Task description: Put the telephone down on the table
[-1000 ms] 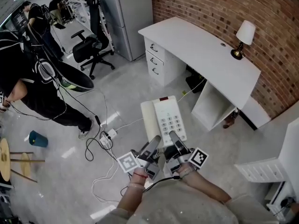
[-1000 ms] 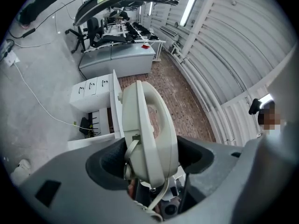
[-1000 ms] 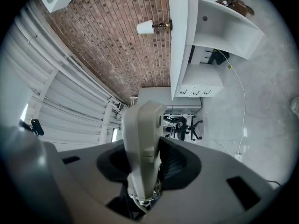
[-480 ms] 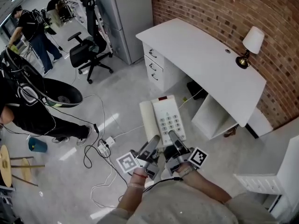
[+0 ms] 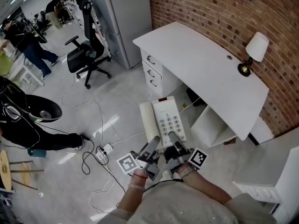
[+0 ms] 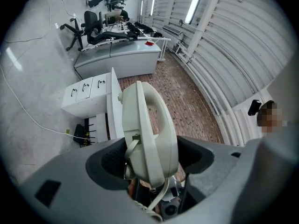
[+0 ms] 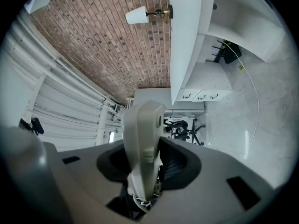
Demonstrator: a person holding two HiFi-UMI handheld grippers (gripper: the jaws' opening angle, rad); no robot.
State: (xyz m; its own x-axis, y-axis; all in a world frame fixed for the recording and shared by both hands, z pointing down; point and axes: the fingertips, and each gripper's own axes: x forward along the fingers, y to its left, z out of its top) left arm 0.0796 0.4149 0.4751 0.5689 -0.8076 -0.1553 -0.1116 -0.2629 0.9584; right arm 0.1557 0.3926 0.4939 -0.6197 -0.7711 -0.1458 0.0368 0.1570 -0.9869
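- Telephone (image 5: 167, 120): cream desk set with keypad up and handset (image 5: 148, 122) in the cradle on its left side. It is held in the air over the grey floor (image 5: 117, 106), not on anything.
- Left gripper (image 5: 150, 149): jaws clamped on the near end of the telephone at the handset side. The left gripper view shows the handset (image 6: 149, 129) pinched between both pads.
- Right gripper (image 5: 174, 142): jaws part open but gripping the keypad side. The right gripper view shows the phone body's edge (image 7: 142, 139) wedged between the pads.
- White desk (image 5: 201, 62): ahead and to the right against the brick wall (image 5: 219, 8), well apart from the telephone, with a table lamp (image 5: 254, 52) at its far end.
- Office chair (image 5: 86, 55): far left.
- Power strip (image 5: 103, 150): on the floor, with cables.
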